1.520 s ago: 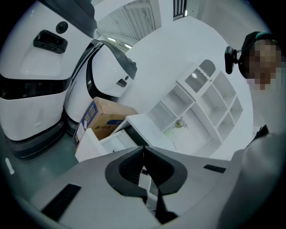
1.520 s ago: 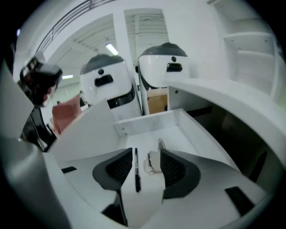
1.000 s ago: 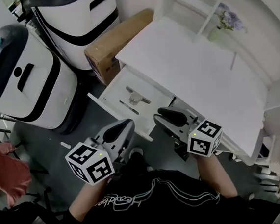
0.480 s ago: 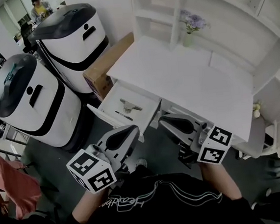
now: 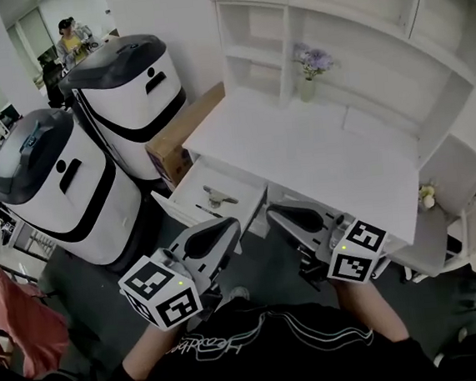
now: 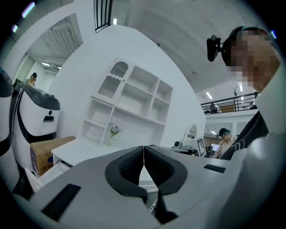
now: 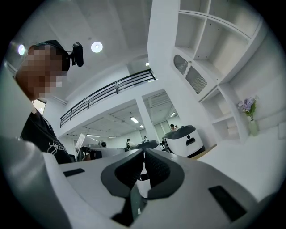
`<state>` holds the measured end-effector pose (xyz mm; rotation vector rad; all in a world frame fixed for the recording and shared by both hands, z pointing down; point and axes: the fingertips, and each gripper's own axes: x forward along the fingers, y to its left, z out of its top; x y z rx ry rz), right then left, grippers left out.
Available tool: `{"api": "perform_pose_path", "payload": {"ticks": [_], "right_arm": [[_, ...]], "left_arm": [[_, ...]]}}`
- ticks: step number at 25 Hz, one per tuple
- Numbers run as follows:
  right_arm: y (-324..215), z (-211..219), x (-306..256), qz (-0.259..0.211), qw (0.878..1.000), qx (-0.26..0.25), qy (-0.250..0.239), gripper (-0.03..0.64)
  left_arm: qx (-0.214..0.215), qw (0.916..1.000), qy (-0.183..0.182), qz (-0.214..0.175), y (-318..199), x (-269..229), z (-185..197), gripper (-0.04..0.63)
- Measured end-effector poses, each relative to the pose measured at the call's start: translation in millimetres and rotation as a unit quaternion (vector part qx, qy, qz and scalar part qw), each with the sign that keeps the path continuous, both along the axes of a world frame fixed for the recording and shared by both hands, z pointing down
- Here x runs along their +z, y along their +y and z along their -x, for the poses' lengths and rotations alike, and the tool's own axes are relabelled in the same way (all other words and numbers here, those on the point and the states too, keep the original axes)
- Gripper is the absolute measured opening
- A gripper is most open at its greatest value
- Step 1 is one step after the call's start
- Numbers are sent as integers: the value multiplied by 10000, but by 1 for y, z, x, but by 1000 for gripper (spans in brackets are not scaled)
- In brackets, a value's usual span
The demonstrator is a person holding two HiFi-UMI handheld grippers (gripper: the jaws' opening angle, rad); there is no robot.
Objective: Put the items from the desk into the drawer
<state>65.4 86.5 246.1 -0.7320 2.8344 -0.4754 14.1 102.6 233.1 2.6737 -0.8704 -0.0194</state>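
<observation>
The white desk (image 5: 326,148) stood against a white shelf unit (image 5: 356,23), and a vase with pale flowers (image 5: 310,65) was at the back of the desktop. Only the head view showed the drawer (image 5: 188,180). It was pulled open at the left of the desk, and two items lay in it: a small metal piece (image 5: 218,198) and a thin dark stick (image 5: 209,214). The same view showed a cardboard box (image 5: 187,136) beside the desk and two big white-and-black machines (image 5: 62,190) to its left.

The left gripper (image 5: 227,228) and the right gripper (image 5: 278,215) were held side by side in front of the person, near the drawer but apart from it.

The left gripper view looked toward the desk and shelves, and there the black pads (image 6: 129,165) met, with nothing between them. The right gripper view looked the other way, into a hall with a balcony railing (image 7: 107,94). Its jaws had just been closing, and they stood together and empty.
</observation>
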Motion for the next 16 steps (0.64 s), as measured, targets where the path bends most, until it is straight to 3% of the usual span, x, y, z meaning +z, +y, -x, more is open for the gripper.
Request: {"api": "perform_pose_path", "payload": {"ticks": [16], "right_arm": [[32,-21,-10,-227,9994,247,120,48]], "left_arm": [[242,9992,-214,-241,31,-7,-22,21]]}}
